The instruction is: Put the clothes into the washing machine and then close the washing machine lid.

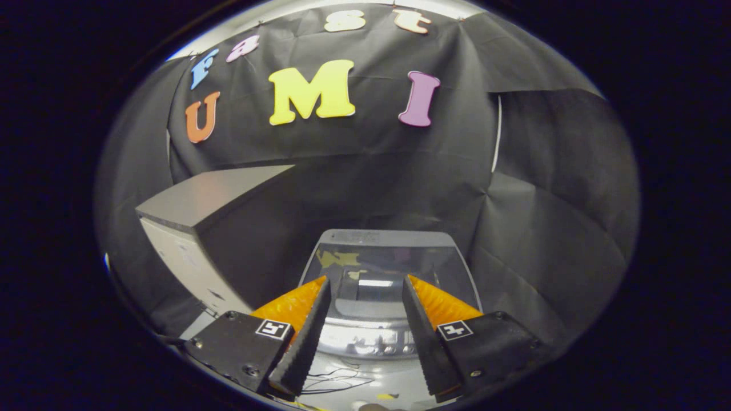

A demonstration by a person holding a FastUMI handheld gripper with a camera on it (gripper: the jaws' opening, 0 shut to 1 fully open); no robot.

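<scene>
Gripper [365, 297] fingers are spread wide apart and hold nothing. Just ahead of them, and showing between them, stands the washing machine [380, 319]. Its shiny glass lid [388, 268] lies flat on top, shut, with lights mirrored in it. The machine's long side runs straight away from the fingers toward the black cloth wall [354, 171]. A silver strip of buttons [371, 342] sits at its near edge; the writing there is too small to read. A grey cabinet [200, 222] stands just beside the machine, on its left. Thin wires [337, 379] lie on the pale floor [365, 374] near the fingers.
</scene>
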